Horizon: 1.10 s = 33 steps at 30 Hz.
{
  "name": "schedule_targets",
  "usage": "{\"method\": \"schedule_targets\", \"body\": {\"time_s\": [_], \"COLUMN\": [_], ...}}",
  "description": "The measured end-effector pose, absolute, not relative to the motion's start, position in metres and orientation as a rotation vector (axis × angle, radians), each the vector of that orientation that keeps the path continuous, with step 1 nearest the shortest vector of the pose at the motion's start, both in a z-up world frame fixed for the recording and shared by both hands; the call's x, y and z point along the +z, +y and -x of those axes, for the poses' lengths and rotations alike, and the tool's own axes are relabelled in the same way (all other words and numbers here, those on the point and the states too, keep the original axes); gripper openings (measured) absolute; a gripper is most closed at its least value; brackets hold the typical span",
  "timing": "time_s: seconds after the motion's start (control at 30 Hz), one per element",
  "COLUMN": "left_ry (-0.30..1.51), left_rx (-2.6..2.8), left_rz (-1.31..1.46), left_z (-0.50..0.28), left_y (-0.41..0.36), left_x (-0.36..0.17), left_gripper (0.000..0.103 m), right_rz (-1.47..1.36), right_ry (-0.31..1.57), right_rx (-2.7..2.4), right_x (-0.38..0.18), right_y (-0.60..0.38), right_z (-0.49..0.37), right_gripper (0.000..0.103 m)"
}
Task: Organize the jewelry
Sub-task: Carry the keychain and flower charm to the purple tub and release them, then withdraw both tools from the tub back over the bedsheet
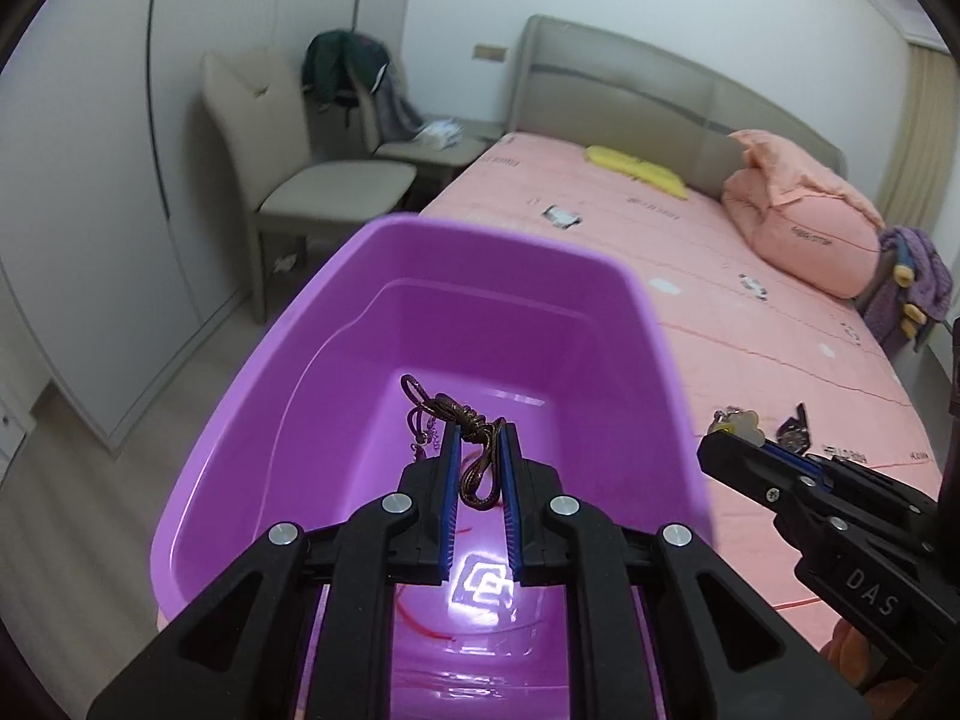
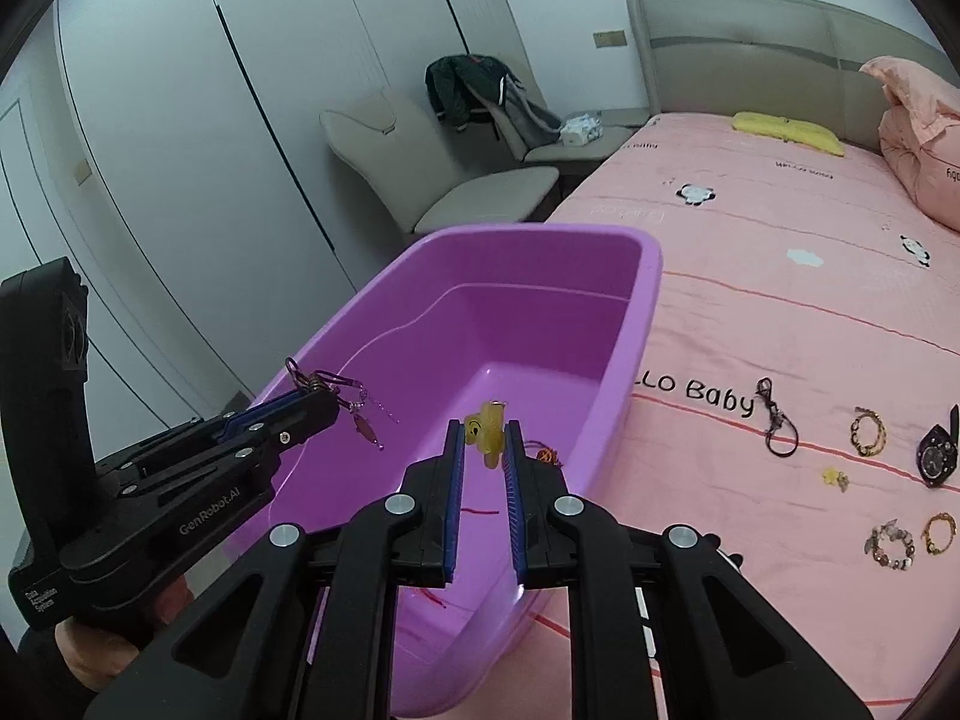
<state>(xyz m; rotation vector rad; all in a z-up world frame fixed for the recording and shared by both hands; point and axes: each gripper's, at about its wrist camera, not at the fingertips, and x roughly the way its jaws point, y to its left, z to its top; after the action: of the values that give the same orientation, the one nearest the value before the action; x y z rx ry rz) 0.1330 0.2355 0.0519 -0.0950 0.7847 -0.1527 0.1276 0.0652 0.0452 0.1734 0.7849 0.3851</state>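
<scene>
A purple plastic tub [image 1: 648,324] [image 2: 651,276] stands on the pink bed. My left gripper [image 1: 480,429] [image 2: 318,390] is shut on a brown cord necklace [image 1: 474,450] with a purple charm chain [image 2: 360,414] dangling, held over the tub's inside. My right gripper [image 2: 483,426] [image 1: 729,435] is shut on a yellow charm [image 2: 486,429] above the tub's near right part. A red thread [image 2: 480,510] and a small orange piece [image 2: 546,456] lie in the tub.
On the bedsheet right of the tub lie a dark cord pendant [image 2: 777,420], a gold bracelet [image 2: 869,432], a black watch [image 2: 936,450], a small yellow charm [image 2: 834,477] and two beaded bracelets [image 2: 891,543]. A chair [image 2: 432,180], pillows [image 1: 804,216] and wardrobe lie beyond.
</scene>
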Motion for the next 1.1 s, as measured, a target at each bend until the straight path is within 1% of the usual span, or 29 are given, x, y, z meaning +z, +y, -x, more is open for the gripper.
{"method": "schedule_targets", "body": {"time_s": [0.27, 0.4, 0.5, 0.53, 0.57, 0.6, 0.63, 0.67, 0.7, 0.83, 1.1], "left_ry": [0.917, 0.936, 0.95, 0.957, 0.96, 0.957, 0.95, 0.934, 0.906, 0.855, 0.835], "left_rx": [-0.067, -0.052, -0.036, -0.027, -0.013, 0.004, 0.03, 0.053, 0.066, 0.11, 0.12], "left_rz": [0.105, 0.109, 0.111, 0.11, 0.107, 0.098, 0.084, 0.073, 0.07, 0.052, 0.085], "left_z": [-0.145, -0.145, -0.146, -0.147, -0.146, -0.146, -0.143, -0.139, -0.134, -0.12, -0.109], "left_y": [0.256, 0.259, 0.26, 0.261, 0.262, 0.262, 0.263, 0.264, 0.266, 0.272, 0.275], "left_x": [0.017, 0.012, 0.01, 0.01, 0.01, 0.011, 0.014, 0.017, 0.023, 0.037, 0.049], "left_gripper": [0.014, 0.014, 0.019, 0.02, 0.028, 0.035, 0.052, 0.072, 0.077, 0.084, 0.085], "right_rz": [-0.119, -0.102, -0.087, -0.084, -0.081, -0.083, -0.088, -0.093, -0.092, -0.075, -0.111], "right_ry": [0.89, 0.916, 0.924, 0.932, 0.942, 0.942, 0.936, 0.926, 0.913, 0.877, 0.862], "right_rx": [0.382, 0.363, 0.354, 0.353, 0.351, 0.35, 0.345, 0.343, 0.337, 0.322, 0.335], "right_x": [0.029, 0.024, 0.024, 0.024, 0.024, 0.025, 0.026, 0.028, 0.031, 0.04, 0.045], "right_y": [0.089, 0.092, 0.094, 0.095, 0.095, 0.095, 0.093, 0.091, 0.09, 0.083, 0.07], "right_z": [-0.147, -0.152, -0.153, -0.154, -0.155, -0.154, -0.154, -0.153, -0.151, -0.146, -0.139], "right_gripper": [0.013, 0.013, 0.013, 0.015, 0.03, 0.036, 0.046, 0.05, 0.051, 0.052, 0.052]}}
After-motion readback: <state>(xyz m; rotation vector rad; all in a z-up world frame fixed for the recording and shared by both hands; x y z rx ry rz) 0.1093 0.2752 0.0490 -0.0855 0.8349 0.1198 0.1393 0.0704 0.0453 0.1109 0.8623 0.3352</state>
